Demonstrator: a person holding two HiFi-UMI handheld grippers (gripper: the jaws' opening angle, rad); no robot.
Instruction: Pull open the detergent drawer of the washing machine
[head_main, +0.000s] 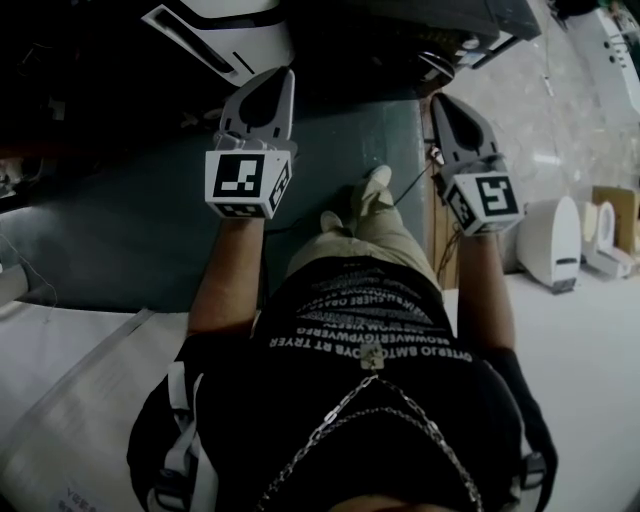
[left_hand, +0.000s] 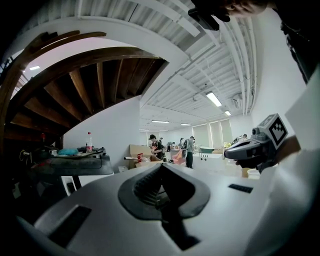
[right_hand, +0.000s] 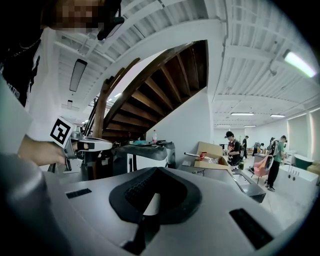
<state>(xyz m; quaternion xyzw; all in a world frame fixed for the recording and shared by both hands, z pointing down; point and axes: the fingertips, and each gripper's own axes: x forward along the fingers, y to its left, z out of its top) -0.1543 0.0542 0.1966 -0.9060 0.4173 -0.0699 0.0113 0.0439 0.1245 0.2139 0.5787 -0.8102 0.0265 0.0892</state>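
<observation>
A white appliance (head_main: 225, 35) stands at the top of the head view, ahead of both grippers. I cannot tell whether it is the washing machine, and no detergent drawer can be made out. My left gripper (head_main: 283, 72) is held out level in front of the body, its jaws together with nothing between them (left_hand: 161, 167). Beside it, my right gripper (head_main: 437, 98) is also shut and empty (right_hand: 155, 170). Each gripper shows in the other's view, the right one (left_hand: 250, 147) and the left one (right_hand: 80, 145).
A dark grey-green floor surface (head_main: 150, 220) lies under the grippers, with my shoe (head_main: 370, 195) on it. White sanitary fixtures (head_main: 555, 240) stand at the right. A wooden spiral stair (left_hand: 90, 75) rises overhead. People (left_hand: 187, 150) and a cardboard box (right_hand: 210, 152) are far off.
</observation>
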